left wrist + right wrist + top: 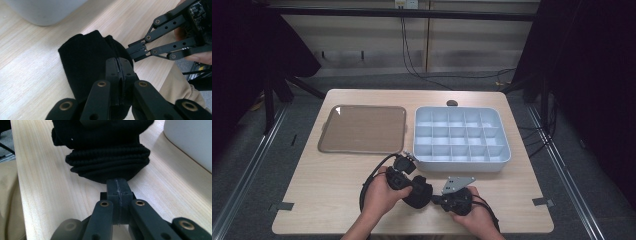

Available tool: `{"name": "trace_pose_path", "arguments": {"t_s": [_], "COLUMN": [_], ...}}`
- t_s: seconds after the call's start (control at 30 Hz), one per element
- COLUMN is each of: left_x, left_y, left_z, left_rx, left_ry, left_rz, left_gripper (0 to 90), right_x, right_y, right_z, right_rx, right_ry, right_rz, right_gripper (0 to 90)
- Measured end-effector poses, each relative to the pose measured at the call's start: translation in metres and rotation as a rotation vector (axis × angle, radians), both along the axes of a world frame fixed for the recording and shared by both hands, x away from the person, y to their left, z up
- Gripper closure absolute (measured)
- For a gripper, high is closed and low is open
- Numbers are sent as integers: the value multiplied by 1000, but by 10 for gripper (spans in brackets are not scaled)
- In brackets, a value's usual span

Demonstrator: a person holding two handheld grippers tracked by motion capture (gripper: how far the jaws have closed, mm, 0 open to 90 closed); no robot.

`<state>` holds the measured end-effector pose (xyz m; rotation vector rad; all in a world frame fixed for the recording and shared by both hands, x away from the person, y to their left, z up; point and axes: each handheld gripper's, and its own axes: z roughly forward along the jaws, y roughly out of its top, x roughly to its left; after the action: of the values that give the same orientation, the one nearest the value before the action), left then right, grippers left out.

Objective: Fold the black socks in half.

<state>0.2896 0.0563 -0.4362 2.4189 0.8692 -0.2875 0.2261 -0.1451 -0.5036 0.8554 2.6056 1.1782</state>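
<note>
Table [337,200], near edge: black folded cloth [418,191] lies between both grippers, below the divider box [462,135]. Left gripper [412,186] over its left end, jaws clenched, likely pinching fabric. Right gripper [434,199] clenched at its right edge, apparently empty. Long axis roughly front-to-back.

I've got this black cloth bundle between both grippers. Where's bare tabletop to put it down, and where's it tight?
Free: the near-left table between the brown tray and the front edge; also the near-right corner below the divided bin. Crowded: the middle front, where the left gripper, right gripper and black cloth bundle sit just below the bin's near wall.
</note>
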Motion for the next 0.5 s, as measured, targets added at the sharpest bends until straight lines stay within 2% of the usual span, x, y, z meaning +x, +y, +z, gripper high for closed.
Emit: {"name": "trace_pose_path", "arguments": {"t_s": [0.03, 0.33, 0.43, 0.5], "left_x": [0, -1, -1, -1], "left_y": [-2, -3, -3, -4], "left_z": [-1, -1, -4, -4], "left_rx": [9, 18, 5, 14], "left_ry": [-1, -1, 7, 3], "left_rz": [-13, -9, 5, -18], "left_gripper": [873, 873, 873, 873], "right_x": [0, 2, 1, 2], "right_y": [0, 2, 2, 2], "right_z": [0, 1, 1, 1], "right_rx": [-2, -5, -6, -6], "right_ry": [4, 4, 4, 6], "right_rz": [0, 3, -1, -2], "right_gripper": [900, 900, 900, 900]}}
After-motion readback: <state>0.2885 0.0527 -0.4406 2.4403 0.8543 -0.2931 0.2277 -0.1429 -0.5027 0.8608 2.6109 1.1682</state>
